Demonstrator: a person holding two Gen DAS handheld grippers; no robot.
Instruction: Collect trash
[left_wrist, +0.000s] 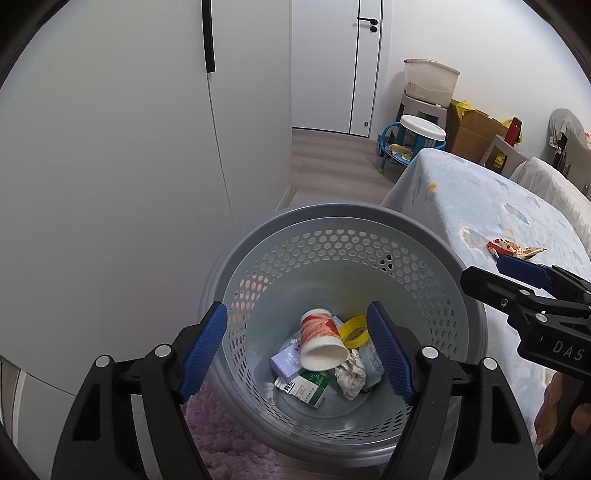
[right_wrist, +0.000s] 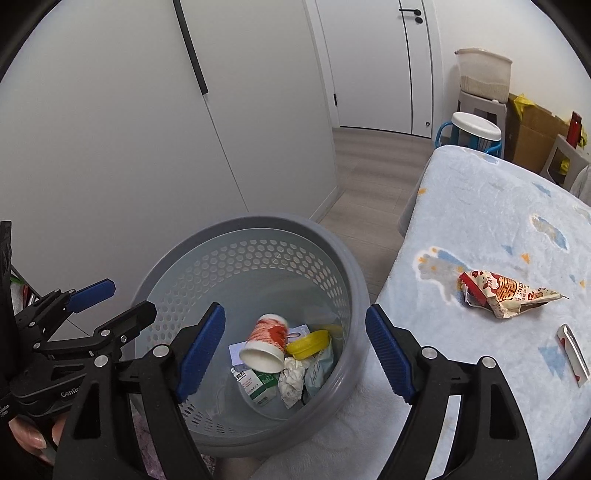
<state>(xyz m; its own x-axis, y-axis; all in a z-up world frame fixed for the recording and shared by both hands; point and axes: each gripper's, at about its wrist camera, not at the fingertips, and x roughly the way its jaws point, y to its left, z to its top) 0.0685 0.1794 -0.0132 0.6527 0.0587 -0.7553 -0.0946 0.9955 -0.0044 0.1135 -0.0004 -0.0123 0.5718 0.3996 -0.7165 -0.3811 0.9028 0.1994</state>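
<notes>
— Both tongs stood with jaws apart, yes? Anything gripped?

— Nothing. Left gripper (left_wrist: 297, 349) hung over the grey perforated bin (left_wrist: 424, 232), its blue pads wide and bare, pointing down into it. Right gripper (right_wrist: 295, 349) did the same from the bed side, one pad over the bin rim, the other over the blanket (right_wrist: 480, 206). Their last figures differed too little to call it opening.

— Where was the trash?

— Mostly in the bin's bottom: a red-and-white paper cup (left_wrist: 320, 343) on its side, mouth toward the camera, lying on a pale purple box (left_wrist: 283, 363) and a green-and-white box (left_wrist: 308, 389); a yellow lid (left_wrist: 354, 331) just behind it; crumpled white paper (left_wrist: 351, 373) beside it. Outside the bin, a crumpled red-and-cream snack wrapper (right_wrist: 502, 293) and a small red-and-white packet (right_wrist: 572, 354) lay on the blanket, well apart from the bin.

— Any writing?

— "DAS" on the right gripper's body in the left view, "GenRo", cut off, on the left gripper's body in the right view. Print on the boxes and wrapper was too small to read.

— Hands?

— Fingers (right_wrist: 35, 437) wrapped the left handle; part of a hand (left_wrist: 559, 410) showed under the right one.
</notes>
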